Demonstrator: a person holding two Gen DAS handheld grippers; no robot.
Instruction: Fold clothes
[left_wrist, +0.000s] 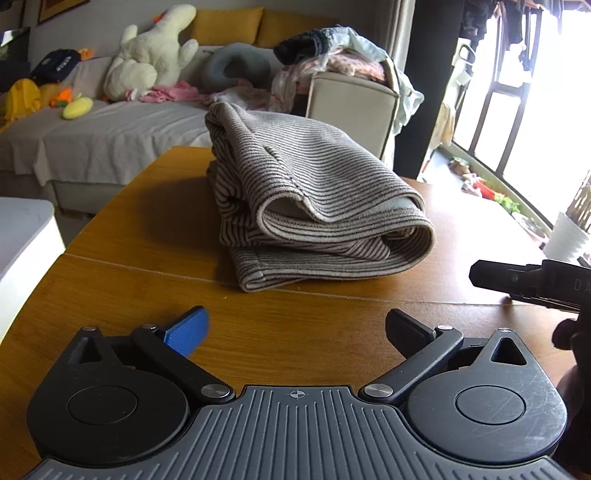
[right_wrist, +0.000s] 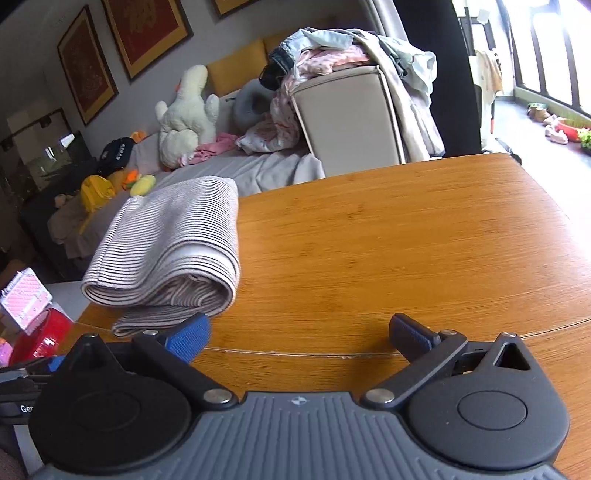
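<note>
A grey striped garment (left_wrist: 306, 195) lies folded in a thick bundle on the wooden table (left_wrist: 129, 258). It also shows in the right wrist view (right_wrist: 173, 251), at the table's left side. My left gripper (left_wrist: 295, 332) is open and empty, low over the table just in front of the bundle. My right gripper (right_wrist: 299, 336) is open and empty, to the right of the bundle, with its left finger (right_wrist: 188, 338) close to the bundle's near corner. The right gripper's body shows at the right edge of the left wrist view (left_wrist: 532, 284).
A sofa (left_wrist: 92, 133) with plush toys and a pile of unfolded clothes (left_wrist: 332, 48) stands behind the table. A beige armchair (right_wrist: 347, 122) draped with clothes stands at the table's far edge. A red and pink box (right_wrist: 33, 321) sits left of the table.
</note>
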